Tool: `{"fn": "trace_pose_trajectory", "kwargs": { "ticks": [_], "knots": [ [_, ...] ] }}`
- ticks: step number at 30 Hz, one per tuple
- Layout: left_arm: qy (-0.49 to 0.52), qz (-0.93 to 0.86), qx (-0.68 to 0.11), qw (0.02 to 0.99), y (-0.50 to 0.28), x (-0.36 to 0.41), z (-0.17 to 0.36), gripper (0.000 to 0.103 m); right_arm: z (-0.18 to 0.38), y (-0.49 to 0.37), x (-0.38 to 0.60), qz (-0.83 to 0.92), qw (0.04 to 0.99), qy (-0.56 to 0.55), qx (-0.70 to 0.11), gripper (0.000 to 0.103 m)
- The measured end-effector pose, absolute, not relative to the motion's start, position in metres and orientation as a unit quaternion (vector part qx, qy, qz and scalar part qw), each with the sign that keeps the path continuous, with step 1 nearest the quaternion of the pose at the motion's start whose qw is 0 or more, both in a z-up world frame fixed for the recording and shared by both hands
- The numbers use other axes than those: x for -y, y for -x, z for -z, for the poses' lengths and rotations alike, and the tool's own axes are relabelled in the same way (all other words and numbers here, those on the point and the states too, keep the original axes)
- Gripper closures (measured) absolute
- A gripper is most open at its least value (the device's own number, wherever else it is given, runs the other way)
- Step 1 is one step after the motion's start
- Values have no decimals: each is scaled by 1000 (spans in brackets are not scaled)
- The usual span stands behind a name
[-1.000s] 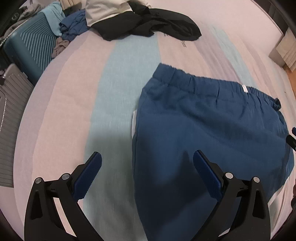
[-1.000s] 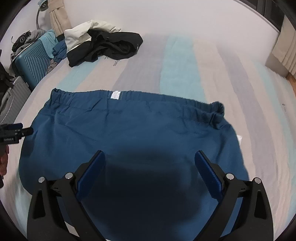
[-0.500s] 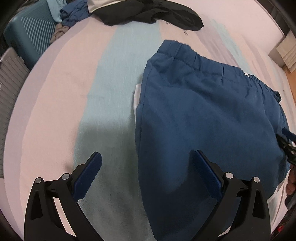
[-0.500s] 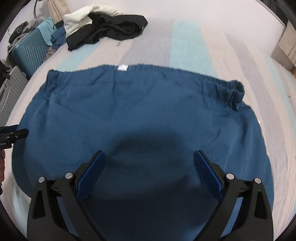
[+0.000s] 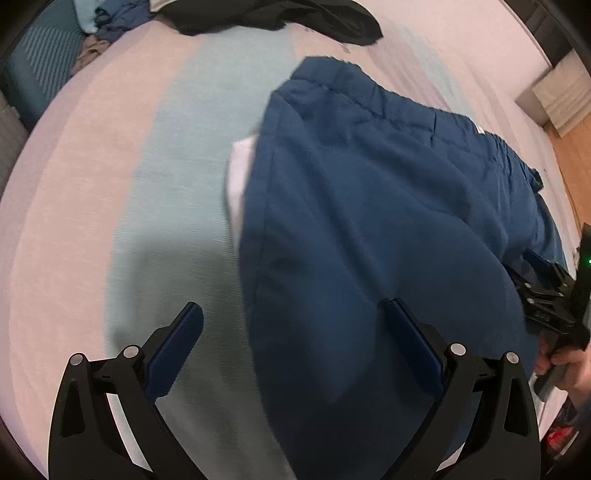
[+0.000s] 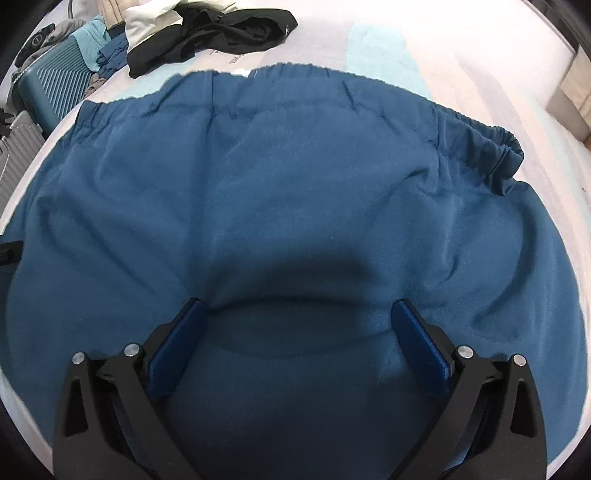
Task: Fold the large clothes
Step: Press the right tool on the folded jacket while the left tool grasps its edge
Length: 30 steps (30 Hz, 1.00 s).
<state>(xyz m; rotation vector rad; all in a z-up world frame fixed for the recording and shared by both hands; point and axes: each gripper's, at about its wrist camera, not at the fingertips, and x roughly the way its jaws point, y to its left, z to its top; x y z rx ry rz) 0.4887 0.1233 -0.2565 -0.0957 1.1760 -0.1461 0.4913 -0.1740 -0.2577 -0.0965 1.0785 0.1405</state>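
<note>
Both grippers hover wide open over the blue shorts (image 6: pixel 295 177) on the bed (image 5: pixel 92 184).

My left gripper (image 5: pixel 291 325) straddles the shorts' side edge, jaws spread, gripping nothing. My right gripper (image 6: pixel 299 321) sits low over the middle of the fabric, jaws equally wide and empty. Black clothes (image 6: pixel 218 33) lie beyond the waistband.

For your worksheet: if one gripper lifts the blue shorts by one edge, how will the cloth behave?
The blue fabric shorts with the gathered elastic waistband would likely droop, since creases and a soft bulge already show between the right gripper fingers. They are probably light, lying thin on the striped bedsheet. The open left gripper straddles their edge.
</note>
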Motion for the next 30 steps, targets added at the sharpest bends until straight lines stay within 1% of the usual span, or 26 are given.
{"fn": "trace_pose_trajectory", "kwargs": {
  "ticks": [6,12,18,20,22,23,24,25,26,28,30],
  "knots": [
    [63,80,-574,813,-498,-120,274,5,260,-488,173,-59,863,39,-500,6],
    [62,76,-573,814,-496,-117,282,5,261,-482,174,-60,871,38,-486,6],
    [80,90,-563,818,-482,-118,289,10,264,-472,176,-62,888,37,-454,6],
    [83,93,-559,820,-477,-118,289,16,264,-470,176,-61,891,37,-449,6],
    [79,104,-555,822,-473,-113,287,34,264,-470,176,-61,892,37,-447,6],
    [75,106,-554,822,-471,-110,286,39,264,-470,176,-61,892,37,-447,6],
    [69,109,-556,821,-469,-105,285,51,263,-470,176,-61,892,36,-447,6],
    [70,117,-557,820,-467,-100,283,66,263,-470,176,-61,891,36,-448,6],
    [67,118,-557,820,-466,-97,281,70,264,-469,177,-61,891,37,-448,6],
    [48,116,-558,820,-465,-84,277,83,262,-471,176,-59,885,39,-461,6],
    [41,116,-561,819,-463,-76,275,88,258,-478,175,-59,872,37,-485,6]
  ]
}}
